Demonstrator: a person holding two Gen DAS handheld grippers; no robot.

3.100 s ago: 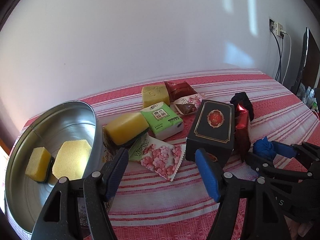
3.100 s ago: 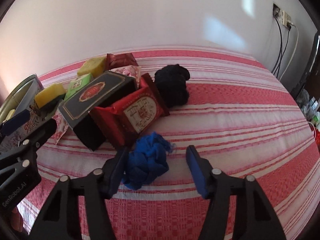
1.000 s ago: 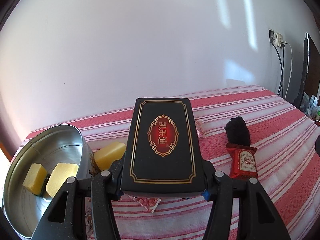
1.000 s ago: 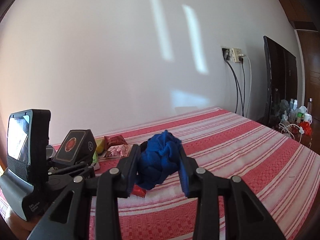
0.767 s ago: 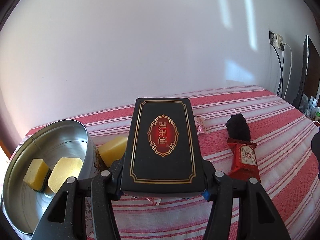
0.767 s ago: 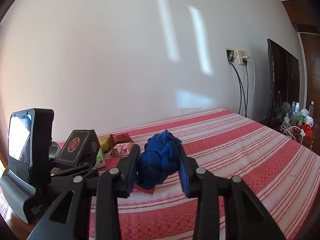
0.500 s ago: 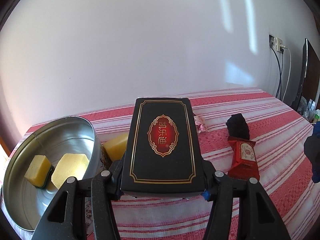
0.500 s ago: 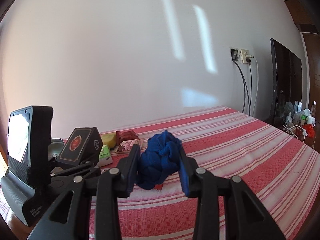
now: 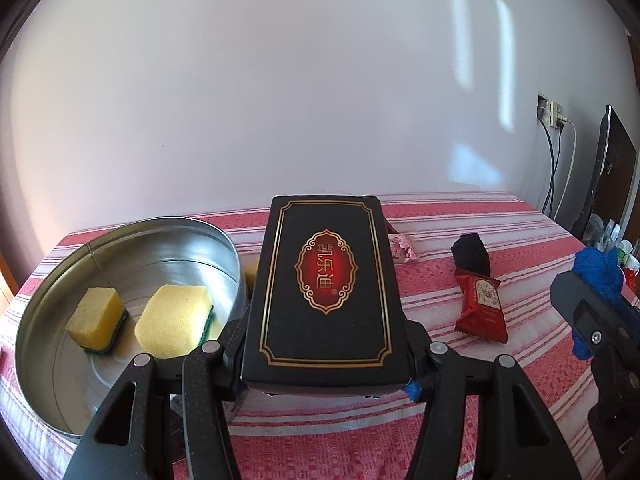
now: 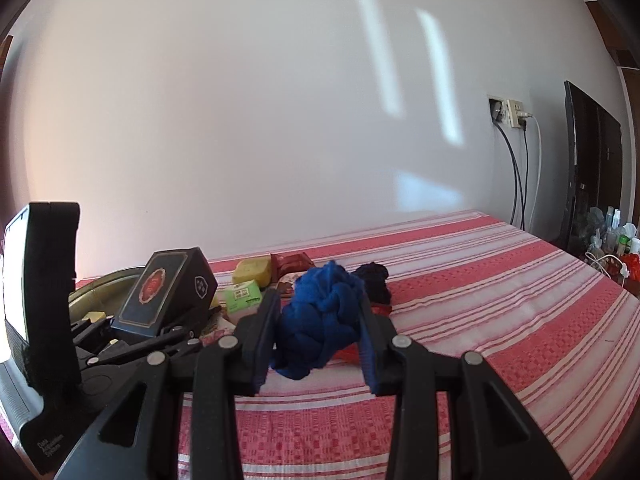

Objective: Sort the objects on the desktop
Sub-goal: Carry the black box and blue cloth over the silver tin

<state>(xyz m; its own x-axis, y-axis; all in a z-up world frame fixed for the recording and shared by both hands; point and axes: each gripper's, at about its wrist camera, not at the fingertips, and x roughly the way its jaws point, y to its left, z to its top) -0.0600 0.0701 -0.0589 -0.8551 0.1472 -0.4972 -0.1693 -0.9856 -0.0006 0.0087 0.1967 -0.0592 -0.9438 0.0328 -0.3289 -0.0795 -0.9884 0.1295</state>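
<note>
My left gripper (image 9: 326, 376) is shut on a black box (image 9: 326, 284) with a red and gold emblem, held above the striped cloth. The same box (image 10: 164, 292) shows at the left of the right wrist view. My right gripper (image 10: 320, 332) is shut on a blue cloth bundle (image 10: 322, 324), lifted off the table; that bundle (image 9: 598, 276) appears at the right edge of the left wrist view. A round metal tin (image 9: 52, 392) at the left holds two yellow sponges (image 9: 174, 320).
On the red striped tablecloth (image 9: 460, 216) lie a red snack packet (image 9: 480, 308), a black cloth bundle (image 9: 472, 254), a floral sachet (image 9: 402, 246), a green tissue pack (image 10: 242, 296) and a yellow sponge (image 10: 252, 272). A wall socket with cables (image 10: 508, 114) is at the right.
Both grippers have drifted sideways with their loads: the tin has slid further into the left wrist view, and the table objects have shifted rightward in the right wrist view. Neither grip has altered.
</note>
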